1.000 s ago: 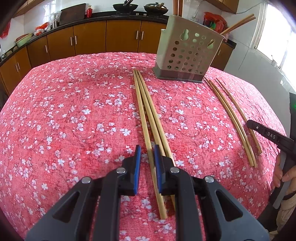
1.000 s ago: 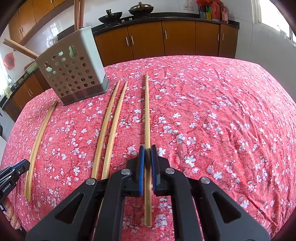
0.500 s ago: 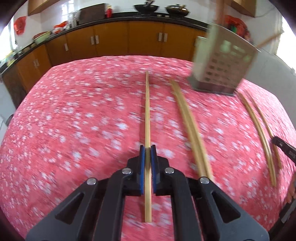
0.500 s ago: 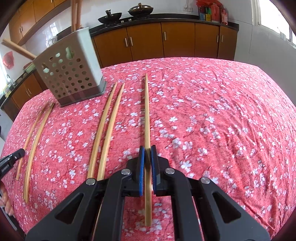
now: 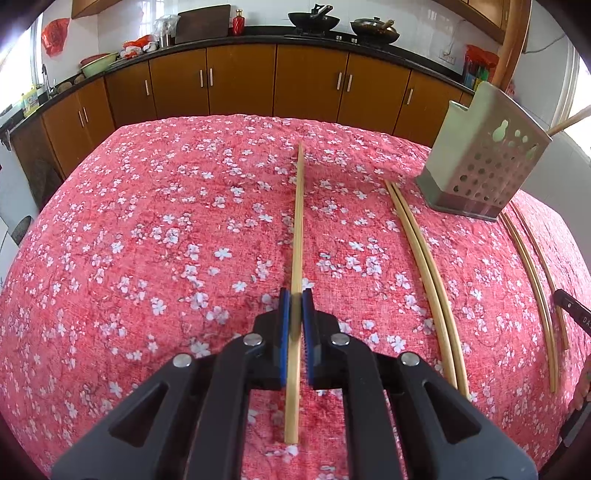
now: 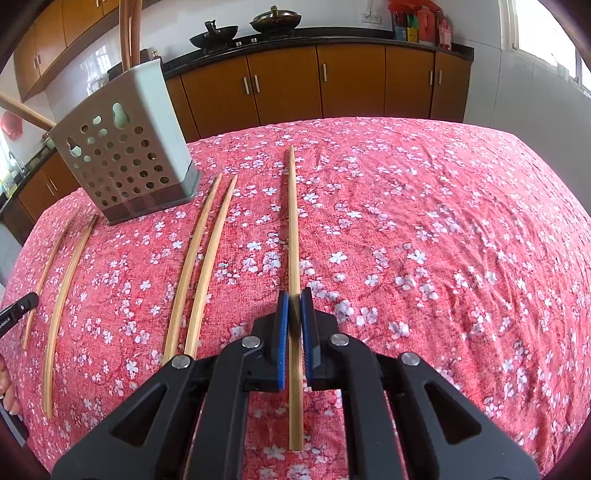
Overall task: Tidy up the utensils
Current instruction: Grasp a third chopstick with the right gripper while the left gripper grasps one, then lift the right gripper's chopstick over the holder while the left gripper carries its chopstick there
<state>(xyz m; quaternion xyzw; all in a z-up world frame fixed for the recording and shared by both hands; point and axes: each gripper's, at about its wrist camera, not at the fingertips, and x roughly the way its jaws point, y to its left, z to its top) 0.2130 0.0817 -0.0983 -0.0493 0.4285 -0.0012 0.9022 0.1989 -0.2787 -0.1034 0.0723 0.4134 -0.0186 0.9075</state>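
Brown cabinets [image 5: 240, 86] with metal handles run along the far wall under a dark counter [image 5: 258, 38]. Two black woks [image 5: 314, 20] sit on the stove. White tiles [image 5: 266, 11] cover the wall. Daylight comes through a window [image 6: 546, 33] at the right.

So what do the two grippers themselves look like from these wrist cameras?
Both look alike: the left gripper and right gripper have matte black angular frames with triangular cut-outs and round silver pivot bolts. The fingers carry ribbed blue pads on their inner faces. No cables or sleeves show.
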